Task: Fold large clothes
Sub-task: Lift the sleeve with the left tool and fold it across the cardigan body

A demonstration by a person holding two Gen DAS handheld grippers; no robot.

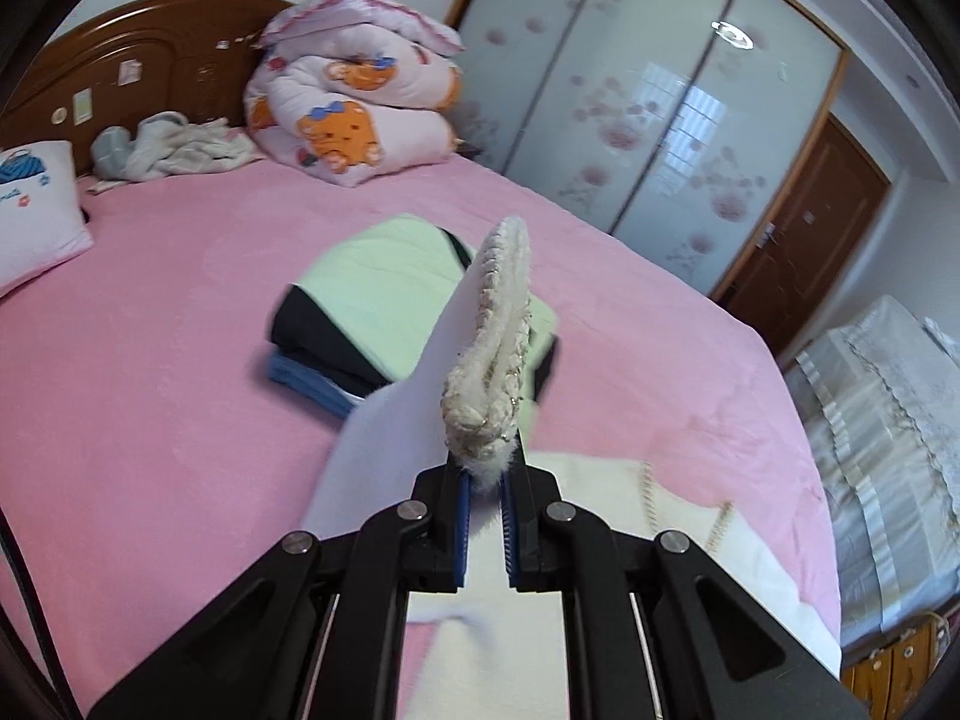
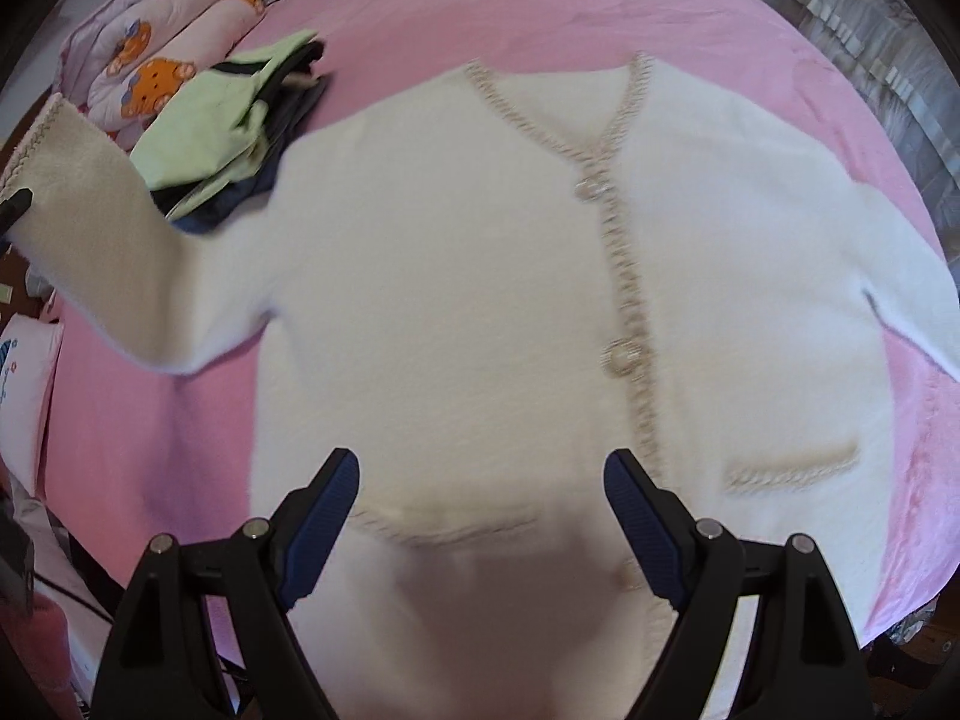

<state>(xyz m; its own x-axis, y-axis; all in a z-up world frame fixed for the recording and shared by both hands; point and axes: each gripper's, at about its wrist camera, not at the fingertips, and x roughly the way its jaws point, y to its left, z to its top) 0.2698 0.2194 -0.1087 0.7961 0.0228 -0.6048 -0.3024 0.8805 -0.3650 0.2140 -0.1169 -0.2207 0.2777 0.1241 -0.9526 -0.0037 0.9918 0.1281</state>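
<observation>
L gripper (image 1: pixel 486 474) pinches braided cuff (image 1: pixel 489 354) of white fluffy cardigan (image 2: pixel 456 276); sleeve runs toward the body, which lies under R gripper (image 2: pixel 480 516), jaws wide, empty.

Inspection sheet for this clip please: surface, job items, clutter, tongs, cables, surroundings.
Surface: bed with pink sheet.
Job's things: white cardigan spread front up, buttoned; one sleeve lifted off the sheet by its braided cuff.
Clutter: stack of folded clothes, green on top, beside the cardigan; rolled cartoon quilt, crumpled garments and a pillow near the headboard.
Tongs: left tongs shut on the cuff; right tongs open, empty, over the cardigan's hem.
Cables: dark cord at the left view's edge.
Surroundings: wooden headboard, floral sliding wardrobe, brown door.
</observation>
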